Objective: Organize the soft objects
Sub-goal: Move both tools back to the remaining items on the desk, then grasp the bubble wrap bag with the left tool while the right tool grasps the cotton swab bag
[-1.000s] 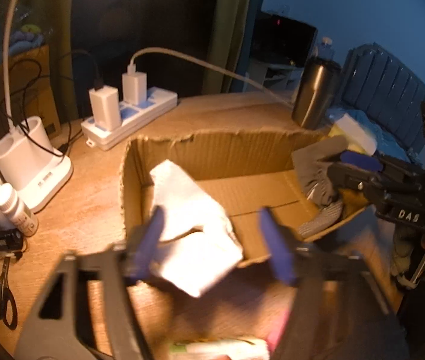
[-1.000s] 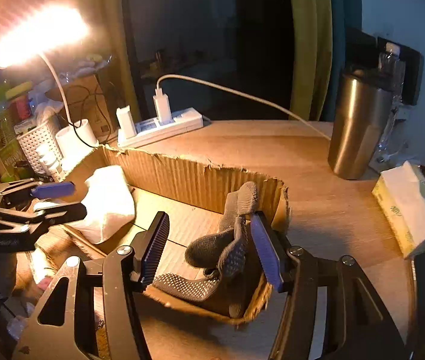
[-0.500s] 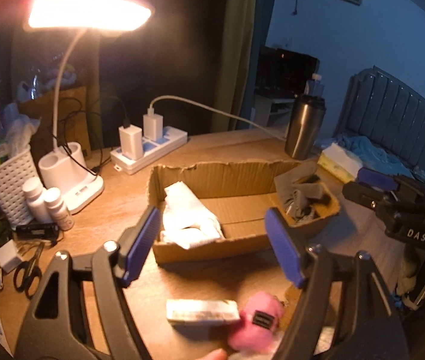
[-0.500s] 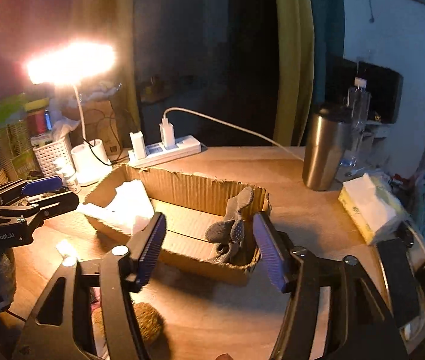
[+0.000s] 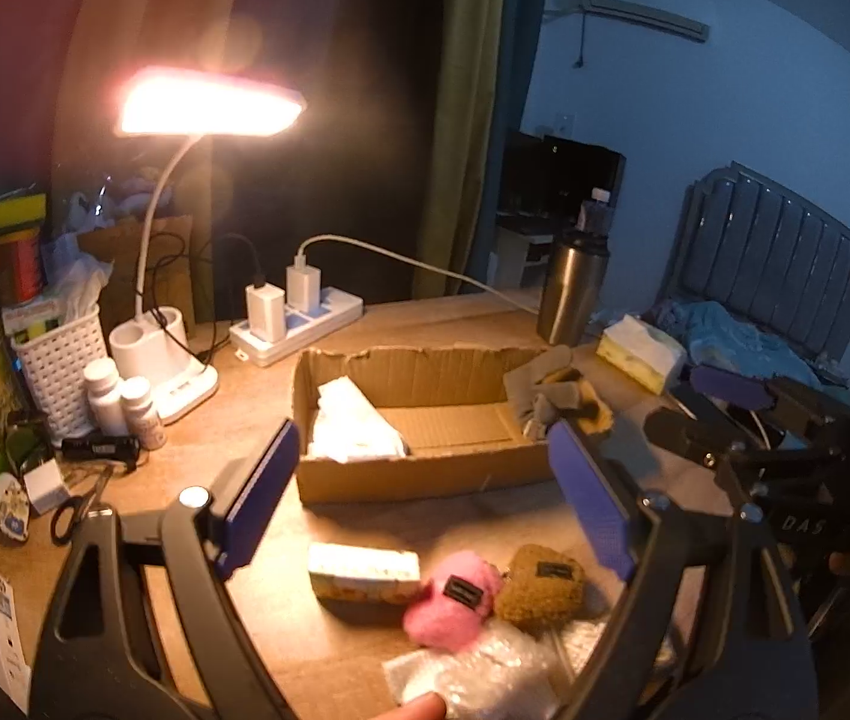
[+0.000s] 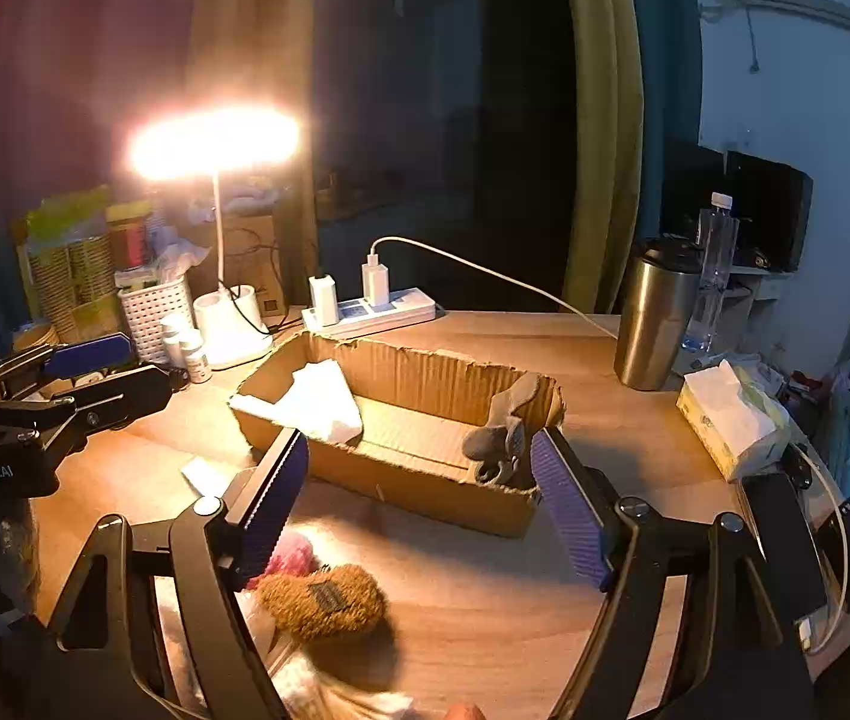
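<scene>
An open cardboard box (image 5: 419, 477) (image 6: 425, 474) sits mid-desk. A white cloth (image 5: 353, 429) (image 6: 317, 399) lies in its left end and grey socks (image 5: 548, 399) (image 6: 500, 435) hang over its right end. In front of the box lie a pink plush (image 5: 455, 600) (image 6: 290, 555), a brown plush (image 5: 542, 588) (image 6: 323, 600), a small tissue pack (image 5: 362, 570) and bubble wrap (image 5: 485, 672). My left gripper (image 5: 425, 507) is open and empty, held above the plush toys. My right gripper (image 6: 422, 507) is open and empty, before the box's front wall.
A lit desk lamp (image 5: 209, 102), white basket (image 5: 62, 354), pill bottles (image 5: 125, 408) and scissors (image 5: 80, 504) stand at left. A power strip (image 5: 296, 330) and cable lie behind the box. A steel tumbler (image 6: 656, 315), tissue box (image 6: 731, 420) and phones (image 6: 785, 546) are at right.
Both grippers have pulled back and up from the box, leaving the white cloth and grey socks inside. The plush toys and tissue pack have come into view in front.
</scene>
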`<state>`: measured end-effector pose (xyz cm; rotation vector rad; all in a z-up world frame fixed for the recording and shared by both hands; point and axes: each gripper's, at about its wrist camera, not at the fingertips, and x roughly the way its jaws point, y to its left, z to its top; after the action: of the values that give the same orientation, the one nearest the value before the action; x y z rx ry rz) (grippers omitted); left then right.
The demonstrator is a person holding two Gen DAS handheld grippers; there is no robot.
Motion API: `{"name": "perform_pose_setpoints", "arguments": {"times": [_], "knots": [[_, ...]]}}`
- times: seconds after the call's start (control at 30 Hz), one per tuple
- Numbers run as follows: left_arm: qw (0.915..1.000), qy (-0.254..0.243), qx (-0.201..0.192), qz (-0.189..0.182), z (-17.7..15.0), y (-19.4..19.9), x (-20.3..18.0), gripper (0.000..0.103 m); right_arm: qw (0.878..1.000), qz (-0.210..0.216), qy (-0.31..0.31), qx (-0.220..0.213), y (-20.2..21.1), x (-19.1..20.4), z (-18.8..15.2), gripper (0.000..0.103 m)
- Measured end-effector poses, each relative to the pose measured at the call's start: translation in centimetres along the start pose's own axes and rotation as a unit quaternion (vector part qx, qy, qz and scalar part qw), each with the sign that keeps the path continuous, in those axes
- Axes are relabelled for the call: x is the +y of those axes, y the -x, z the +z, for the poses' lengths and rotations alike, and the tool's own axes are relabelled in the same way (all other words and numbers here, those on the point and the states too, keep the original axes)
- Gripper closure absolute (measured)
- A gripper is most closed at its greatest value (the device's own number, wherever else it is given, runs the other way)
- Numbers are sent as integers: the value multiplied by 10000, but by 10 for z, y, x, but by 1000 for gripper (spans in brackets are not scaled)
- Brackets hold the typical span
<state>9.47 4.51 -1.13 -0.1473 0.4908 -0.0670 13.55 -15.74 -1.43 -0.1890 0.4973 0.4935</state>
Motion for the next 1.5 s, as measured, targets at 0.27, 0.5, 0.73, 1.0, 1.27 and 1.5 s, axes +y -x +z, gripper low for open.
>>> {"name": "perform_pose_setpoints", "arguments": {"times": [0.27,0.5,0.73,1.0,1.27,1.5], "knots": [[9999,65,108,-23,-19,14,-3,17,9999,93,-21,128,12,9,-18,23],[9993,203,310,-23,-38,16,-1,17,9991,130,-52,407,11,15,-39,23],[9979,267,583,-45,-59,14,-2,17,9968,286,-7,741,6,24,-62,23],[9959,289,851,-82,-76,9,-3,17,9944,374,-48,988,0,26,-78,23],[9944,301,1012,-64,-87,5,-1,17,9906,494,-110,1274,-9,28,-93,23],[9924,319,1183,-59,-96,1,0,17,9865,533,-214,1535,-16,28,-106,23]]}}
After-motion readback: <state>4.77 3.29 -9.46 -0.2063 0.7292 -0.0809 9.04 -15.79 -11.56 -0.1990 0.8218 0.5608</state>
